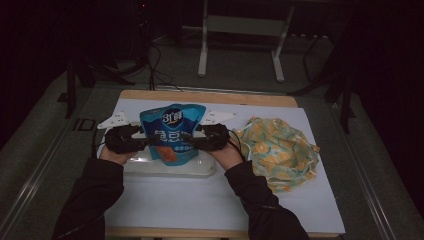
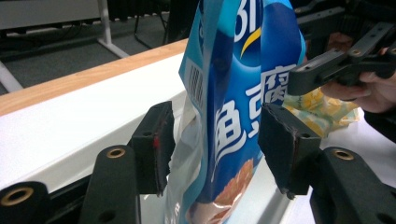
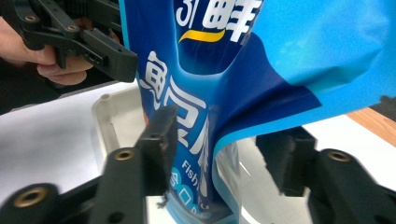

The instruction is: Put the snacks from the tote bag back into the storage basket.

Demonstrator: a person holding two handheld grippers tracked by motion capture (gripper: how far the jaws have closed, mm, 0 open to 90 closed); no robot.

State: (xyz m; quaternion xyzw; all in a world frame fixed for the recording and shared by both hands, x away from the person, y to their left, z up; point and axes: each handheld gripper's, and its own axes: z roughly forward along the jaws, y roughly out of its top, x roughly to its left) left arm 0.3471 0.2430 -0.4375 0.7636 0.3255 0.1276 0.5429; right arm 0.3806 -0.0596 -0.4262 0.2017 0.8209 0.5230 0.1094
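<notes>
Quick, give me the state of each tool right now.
Left tool: open, jaws either side of the blue snack bag, not clamped.
Right tool: open, jaws straddling the same bag.

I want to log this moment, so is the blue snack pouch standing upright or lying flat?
Upright: the glossy blue snack pouch stands on end over the clear plastic tray, its printed face toward the high view, between both grippers' open jaws.

Snack bag [image 2: 233, 107] top, bottom cropped; tray [image 1: 170, 167] partly hidden behind.

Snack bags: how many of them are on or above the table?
1. The blue snack bag stands upright over the clear tray, between the left gripper and the right gripper. Others may be hidden.
</notes>
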